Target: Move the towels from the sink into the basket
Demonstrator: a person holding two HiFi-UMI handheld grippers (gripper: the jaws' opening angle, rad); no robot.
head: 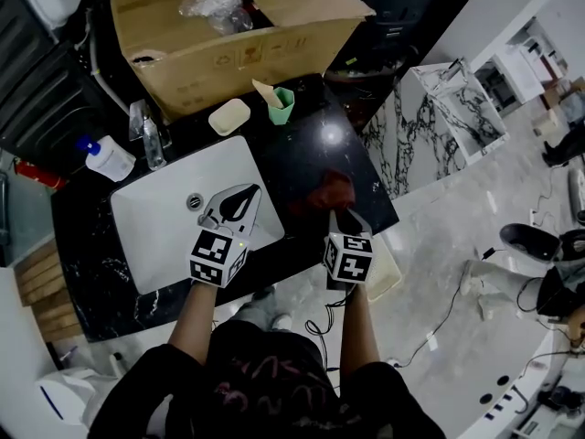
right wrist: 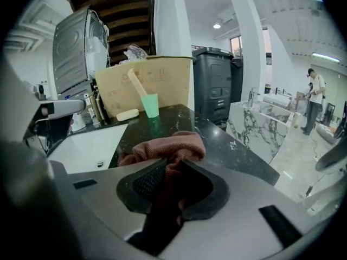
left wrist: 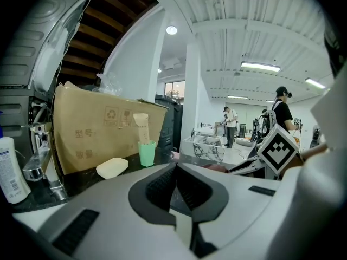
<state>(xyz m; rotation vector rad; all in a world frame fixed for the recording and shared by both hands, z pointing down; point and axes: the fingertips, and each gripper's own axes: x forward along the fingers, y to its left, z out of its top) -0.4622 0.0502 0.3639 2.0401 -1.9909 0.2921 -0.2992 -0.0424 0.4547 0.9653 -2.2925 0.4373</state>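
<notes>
A reddish-brown towel hangs bunched over the black counter, just right of the white sink. My right gripper is shut on its near edge, and cloth fills the gap between the jaws. My left gripper hovers over the sink's right part with its tips together and nothing between them. The basin's visible part shows only the drain. A cream container, possibly the basket, peeks out below the counter's front edge beside my right gripper.
At the back of the counter stand a big cardboard box, a green cup and a soap bar. A faucet and a white bottle sit left of the sink. A marble-patterned block stands on the floor to the right.
</notes>
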